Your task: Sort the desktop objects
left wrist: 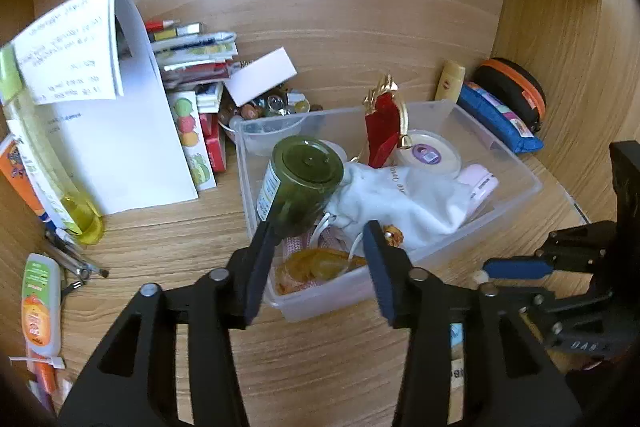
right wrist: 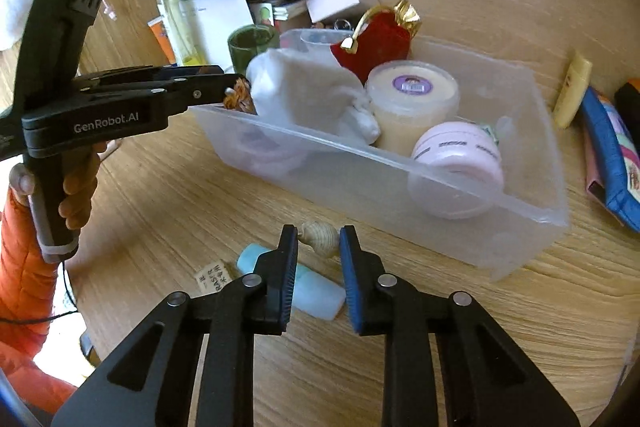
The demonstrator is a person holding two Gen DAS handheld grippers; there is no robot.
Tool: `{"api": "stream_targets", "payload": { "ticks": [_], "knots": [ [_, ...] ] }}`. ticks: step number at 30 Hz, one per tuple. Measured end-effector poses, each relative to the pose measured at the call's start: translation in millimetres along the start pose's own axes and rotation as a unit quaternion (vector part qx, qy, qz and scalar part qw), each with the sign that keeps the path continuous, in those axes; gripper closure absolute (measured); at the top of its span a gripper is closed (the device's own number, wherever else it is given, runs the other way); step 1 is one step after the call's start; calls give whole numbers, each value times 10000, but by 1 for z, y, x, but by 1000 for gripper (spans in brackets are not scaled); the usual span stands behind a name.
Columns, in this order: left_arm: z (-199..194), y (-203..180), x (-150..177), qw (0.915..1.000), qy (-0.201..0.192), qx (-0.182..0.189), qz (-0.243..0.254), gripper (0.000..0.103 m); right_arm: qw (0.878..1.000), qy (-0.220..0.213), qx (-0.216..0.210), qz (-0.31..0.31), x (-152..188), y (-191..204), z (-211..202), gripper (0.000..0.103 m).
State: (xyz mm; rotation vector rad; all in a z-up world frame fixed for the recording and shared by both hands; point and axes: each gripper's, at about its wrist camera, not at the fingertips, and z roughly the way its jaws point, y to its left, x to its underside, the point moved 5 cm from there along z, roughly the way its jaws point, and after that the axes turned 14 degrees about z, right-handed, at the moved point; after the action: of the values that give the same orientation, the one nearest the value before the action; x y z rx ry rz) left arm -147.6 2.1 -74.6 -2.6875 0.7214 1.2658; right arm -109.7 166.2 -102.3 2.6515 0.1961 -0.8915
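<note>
A clear plastic bin (left wrist: 516, 195) (right wrist: 532, 227) sits on the wooden desk. It holds a green-lidded jar (left wrist: 302, 179), a white cloth pouch (left wrist: 400, 195) (right wrist: 304, 87), a red and gold bag (right wrist: 376, 43), a cream tub (right wrist: 412, 99) and a pink round case (right wrist: 460, 155). My left gripper (left wrist: 318, 247) is open over the bin's near corner, beside the jar. My right gripper (right wrist: 319, 243) is shut on a small beige shell (right wrist: 320, 235), just in front of the bin. A pale blue tube (right wrist: 316, 291) lies under it.
Papers and a white folder (left wrist: 120, 131) stand at the left with stacked booklets (left wrist: 196, 55) behind. A yellow bottle (left wrist: 80, 219), an orange tube (left wrist: 40, 307) and pens lie at the left edge. A blue pouch (left wrist: 500, 119) and a black-orange case (left wrist: 516, 87) lie right of the bin.
</note>
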Motion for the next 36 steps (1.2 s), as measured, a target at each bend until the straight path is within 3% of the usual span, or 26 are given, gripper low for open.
{"api": "stream_targets", "payload": {
  "ticks": [7,13,17,25,33,36],
  "knots": [
    [-29,-11,-6,9991,-341,-142,198,38,9987,-491,-1,-156,-19,8,-35,84],
    [-37,-20,-1,9991,-343,-106,229,36,9962,-860,66,-135,-51,8,-43,84],
    [-42,-24,7,9994,-293,-117,158,30,9961,-852,182,-97,-63,2,-30,84],
    [-44,-40,31,9999,-115,66,63,30,9981,-563,237,18,-65,-2,-3,83],
    [-31,-61,51,9993,177,335,23,30,9977,-598,283,-146,-54,6,-11,83],
    [-28,-70,57,9989,244,406,48,30,9977,-632,226,-119,-47,8,-20,77]
  ]
}}
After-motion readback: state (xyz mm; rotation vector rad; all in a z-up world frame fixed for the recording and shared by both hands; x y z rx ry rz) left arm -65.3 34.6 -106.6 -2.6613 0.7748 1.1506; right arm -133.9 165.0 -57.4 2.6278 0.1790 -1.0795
